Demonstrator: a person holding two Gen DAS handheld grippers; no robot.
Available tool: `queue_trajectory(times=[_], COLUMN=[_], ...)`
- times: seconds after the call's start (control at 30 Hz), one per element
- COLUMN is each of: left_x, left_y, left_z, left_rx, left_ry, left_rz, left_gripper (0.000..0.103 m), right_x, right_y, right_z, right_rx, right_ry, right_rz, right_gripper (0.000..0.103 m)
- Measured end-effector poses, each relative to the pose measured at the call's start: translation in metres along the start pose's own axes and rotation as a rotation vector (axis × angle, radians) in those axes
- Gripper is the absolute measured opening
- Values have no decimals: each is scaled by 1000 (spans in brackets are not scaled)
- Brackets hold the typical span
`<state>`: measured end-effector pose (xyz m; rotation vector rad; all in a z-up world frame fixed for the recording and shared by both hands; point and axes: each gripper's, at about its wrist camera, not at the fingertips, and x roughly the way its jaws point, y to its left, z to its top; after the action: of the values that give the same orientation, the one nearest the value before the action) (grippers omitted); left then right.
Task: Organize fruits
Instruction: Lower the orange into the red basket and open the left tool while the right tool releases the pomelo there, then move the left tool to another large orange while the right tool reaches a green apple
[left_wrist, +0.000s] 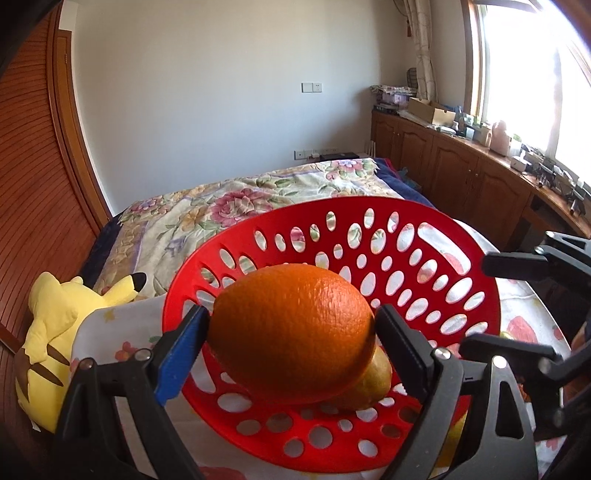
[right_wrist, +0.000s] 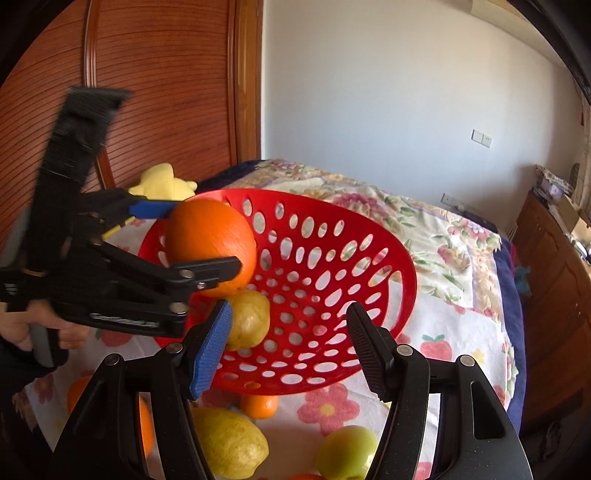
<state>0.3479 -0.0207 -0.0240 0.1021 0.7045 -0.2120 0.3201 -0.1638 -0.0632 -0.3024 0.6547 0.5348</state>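
Left wrist: left gripper (left_wrist: 291, 325) clamps orange (left_wrist: 291, 332) over red basket (left_wrist: 476, 258) — right gripper (right_wrist: 290, 343) open, empty.

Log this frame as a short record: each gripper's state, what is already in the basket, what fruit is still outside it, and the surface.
left gripper: jaws shut on the orange, held over the red basket
right gripper: jaws open, nothing between them, near the basket's front rim
in basket: one lemon
outside basket: large lemon, green fruit, small orange
surface: floral bedcover
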Motion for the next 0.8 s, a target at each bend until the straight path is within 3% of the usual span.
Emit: queue_trajectory(times=[0.17, 0.37, 0.8], left_x=[0, 0, -67], left_y=[-2, -8, -13], left_z=[13, 14, -31], left_rx=[11, 26, 17], left_ry=[-21, -19, -97], left_rz=[17, 26, -66], left_gripper=[83, 83, 83], right_x=[-8, -10, -48], right_y=[1, 0, 16], right_z=[-2, -9, -48], right_rx=[-3, 0, 77], right_ry=[-19, -26, -60], right_rz=[-4, -9, -20], right_gripper=[66, 66, 66])
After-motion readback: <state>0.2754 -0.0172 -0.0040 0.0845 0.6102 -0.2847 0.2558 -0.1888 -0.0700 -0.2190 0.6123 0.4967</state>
